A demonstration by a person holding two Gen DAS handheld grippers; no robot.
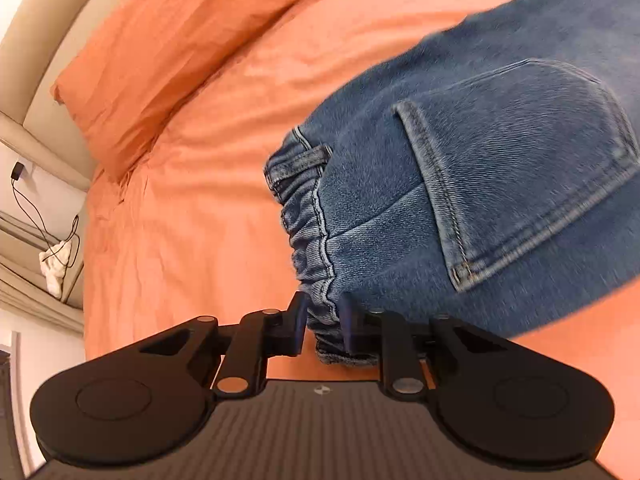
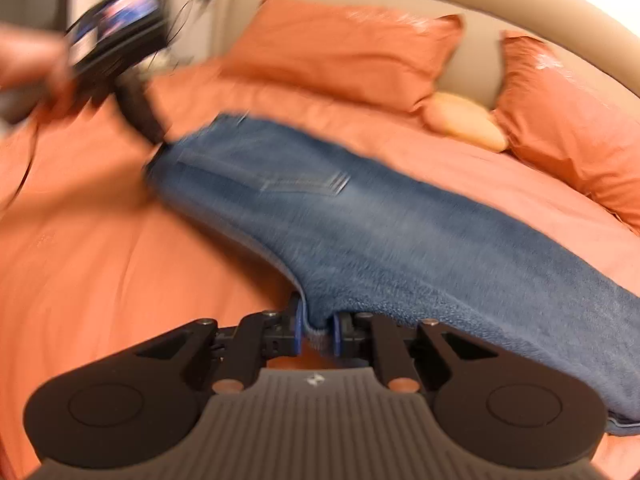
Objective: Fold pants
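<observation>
Blue denim pants [image 1: 500,160] lie lengthwise on an orange bed sheet [image 1: 192,200], back pocket [image 1: 520,168] facing up. My left gripper [image 1: 323,320] is shut on the gathered elastic waistband [image 1: 316,248] at its near corner. In the right wrist view the pants [image 2: 400,240] stretch from near right to far left. My right gripper [image 2: 318,324] is shut on the near edge of the denim, which is pinched between its blue pads. The left gripper [image 2: 154,136] shows blurred at the far end of the pants, held by a hand [image 2: 28,64].
Orange pillows [image 2: 344,48] [image 2: 572,120] lean on a beige padded headboard [image 2: 472,60], with a small yellow cushion [image 2: 464,120] between them. A shelf with a white cloth [image 1: 54,268] and a black cable [image 1: 28,200] stands left of the bed.
</observation>
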